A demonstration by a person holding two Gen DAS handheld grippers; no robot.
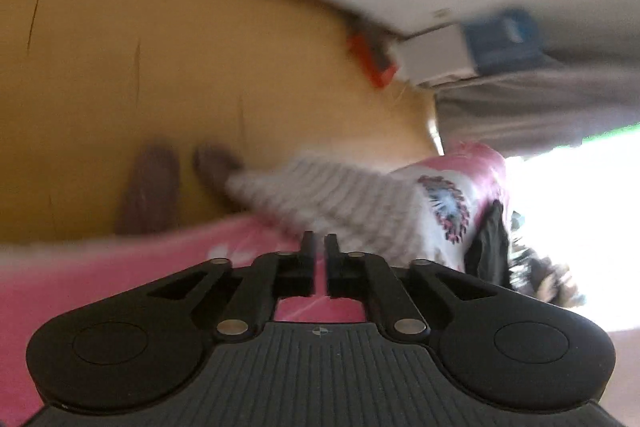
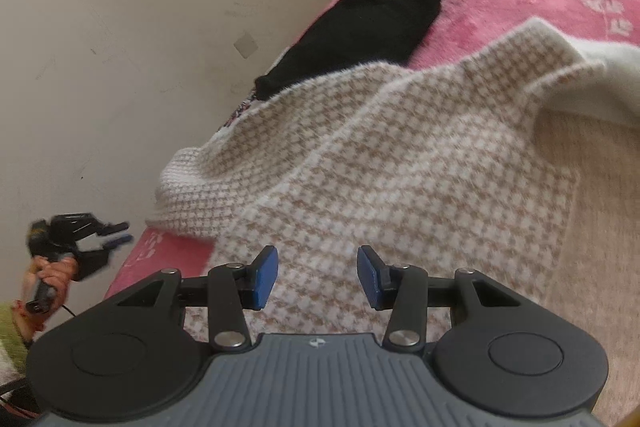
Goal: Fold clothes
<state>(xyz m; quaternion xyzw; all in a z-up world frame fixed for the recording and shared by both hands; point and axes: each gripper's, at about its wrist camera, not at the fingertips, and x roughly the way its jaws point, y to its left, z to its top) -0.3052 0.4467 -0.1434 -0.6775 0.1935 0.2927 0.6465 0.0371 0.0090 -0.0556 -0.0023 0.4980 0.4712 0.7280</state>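
Right gripper fingers stand half apart, empty, above the fuzzy houndstooth sweater rumpled mid-frame on the pink bed blanket. Left gripper fingers nearly together, holding nothing. A shallow pinch could slip off the plush knit, or snag blanket beneath.
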